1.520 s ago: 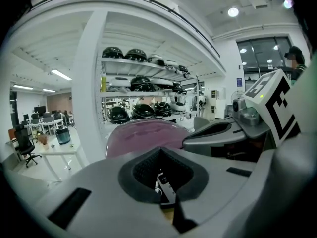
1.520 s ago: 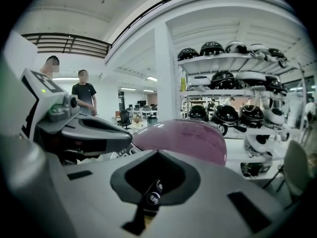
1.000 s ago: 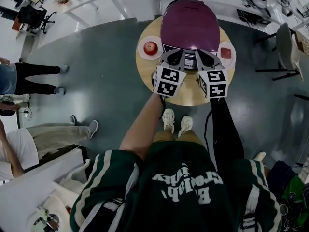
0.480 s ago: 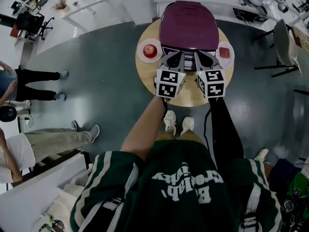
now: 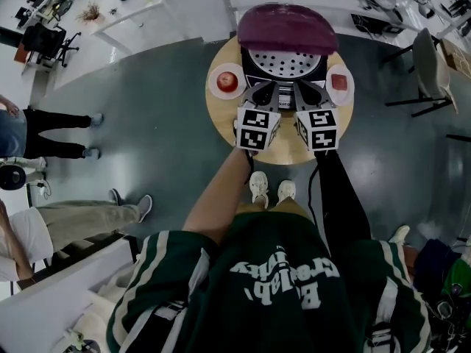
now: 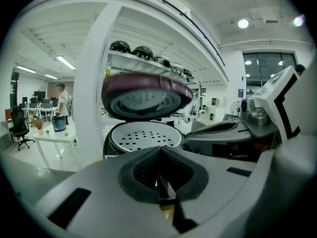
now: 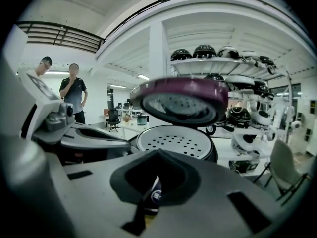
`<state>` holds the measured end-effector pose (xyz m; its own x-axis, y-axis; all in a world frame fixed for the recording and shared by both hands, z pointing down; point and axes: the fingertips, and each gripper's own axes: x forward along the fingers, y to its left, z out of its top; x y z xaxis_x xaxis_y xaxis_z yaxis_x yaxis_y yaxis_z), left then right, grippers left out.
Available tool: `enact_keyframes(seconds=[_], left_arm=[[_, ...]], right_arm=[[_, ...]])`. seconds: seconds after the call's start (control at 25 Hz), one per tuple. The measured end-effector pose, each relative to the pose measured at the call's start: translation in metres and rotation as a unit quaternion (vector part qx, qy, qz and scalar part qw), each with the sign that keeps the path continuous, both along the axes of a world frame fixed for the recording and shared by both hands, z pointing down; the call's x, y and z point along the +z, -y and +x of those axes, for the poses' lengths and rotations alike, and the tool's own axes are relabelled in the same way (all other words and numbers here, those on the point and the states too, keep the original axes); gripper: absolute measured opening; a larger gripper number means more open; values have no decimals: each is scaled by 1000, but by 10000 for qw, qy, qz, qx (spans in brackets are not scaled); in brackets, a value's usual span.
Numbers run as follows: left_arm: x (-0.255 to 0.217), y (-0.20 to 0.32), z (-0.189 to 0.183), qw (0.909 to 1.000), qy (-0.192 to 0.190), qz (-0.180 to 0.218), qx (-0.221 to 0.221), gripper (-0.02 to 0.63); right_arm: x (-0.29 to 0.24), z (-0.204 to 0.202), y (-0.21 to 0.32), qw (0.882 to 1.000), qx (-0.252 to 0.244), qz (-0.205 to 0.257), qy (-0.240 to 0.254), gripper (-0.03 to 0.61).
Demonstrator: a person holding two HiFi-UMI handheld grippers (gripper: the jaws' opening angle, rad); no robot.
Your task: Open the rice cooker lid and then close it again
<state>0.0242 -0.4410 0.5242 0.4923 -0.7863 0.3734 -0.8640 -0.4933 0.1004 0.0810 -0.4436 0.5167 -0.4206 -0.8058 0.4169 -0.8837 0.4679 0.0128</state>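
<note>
Rice cooker lid (image 5: 287, 26) popped up since last frame, perforated steamer tray (image 5: 285, 63) exposed; left gripper (image 5: 275, 87), right gripper (image 5: 299, 87) fingers together, empty.

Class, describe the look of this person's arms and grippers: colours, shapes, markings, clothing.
The left gripper and right gripper are grey wedges with dark padded fingers, each carrying a white cube of black square markers. The left arm is bare; a black sleeve covers the right. The shirt is dark green with cream stripes.
</note>
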Motion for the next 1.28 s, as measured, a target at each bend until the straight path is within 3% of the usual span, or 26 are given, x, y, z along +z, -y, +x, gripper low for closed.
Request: enact_keyframes(seconds=[1.0, 1.28], left_arm=[[-1, 2, -3, 9998, -112, -29, 168, 0], [-1, 3, -5, 9991, -321, -128, 239, 0]], right_arm=[[0, -1, 3, 9993, 173, -134, 309, 3], [-2, 0, 5, 9986, 285, -113, 432, 3]])
